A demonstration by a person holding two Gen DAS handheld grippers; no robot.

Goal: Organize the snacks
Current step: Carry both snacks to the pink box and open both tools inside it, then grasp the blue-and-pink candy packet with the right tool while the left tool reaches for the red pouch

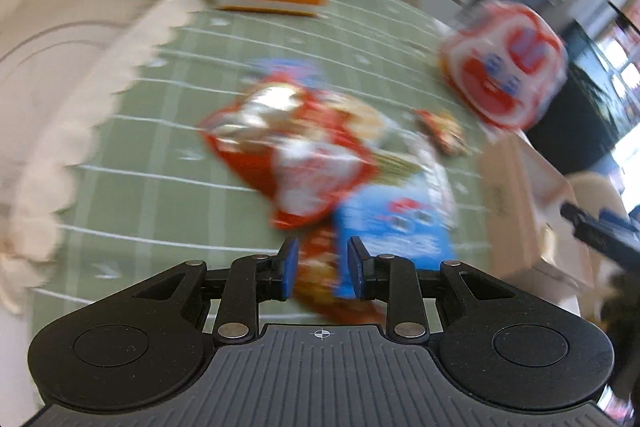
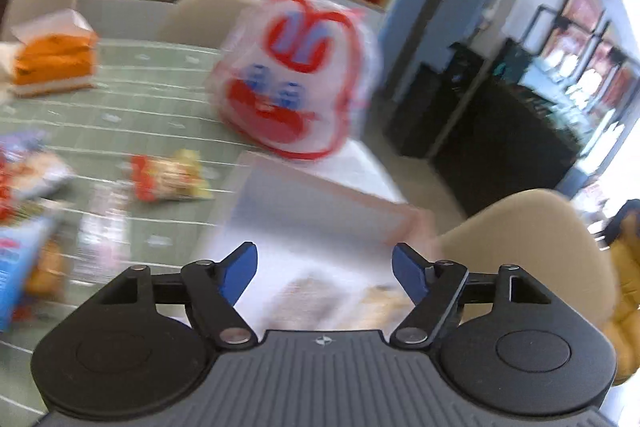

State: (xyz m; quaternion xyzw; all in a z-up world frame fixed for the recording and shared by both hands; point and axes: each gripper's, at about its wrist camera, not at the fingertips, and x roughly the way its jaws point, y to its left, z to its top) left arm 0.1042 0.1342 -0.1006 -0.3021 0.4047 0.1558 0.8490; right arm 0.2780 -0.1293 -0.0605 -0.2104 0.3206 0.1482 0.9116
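Everything is blurred by motion. My left gripper point(image 1: 322, 267) stands low over the green tablecloth point(image 1: 160, 155), its blue pads narrowly apart and closed on a small orange-red snack packet point(image 1: 320, 275). Beyond it lie a red snack bag point(image 1: 288, 151), a blue packet point(image 1: 396, 223) and a small red-yellow packet point(image 1: 440, 131). My right gripper point(image 2: 324, 267) is open and empty above a white box point(image 2: 320, 195) at the table's right end. Pale snack packets point(image 2: 316, 299) show inside the box under it. The right gripper's black tip point(image 1: 600, 231) shows at the edge of the left wrist view.
A white bag with red and blue print point(image 2: 296, 75) stands behind the box. An orange tissue box point(image 2: 52, 63) sits at the far left. White scalloped cloth point(image 1: 80, 67) fills the left of the left wrist view. Beige chairs point(image 2: 528, 239) ring the table.
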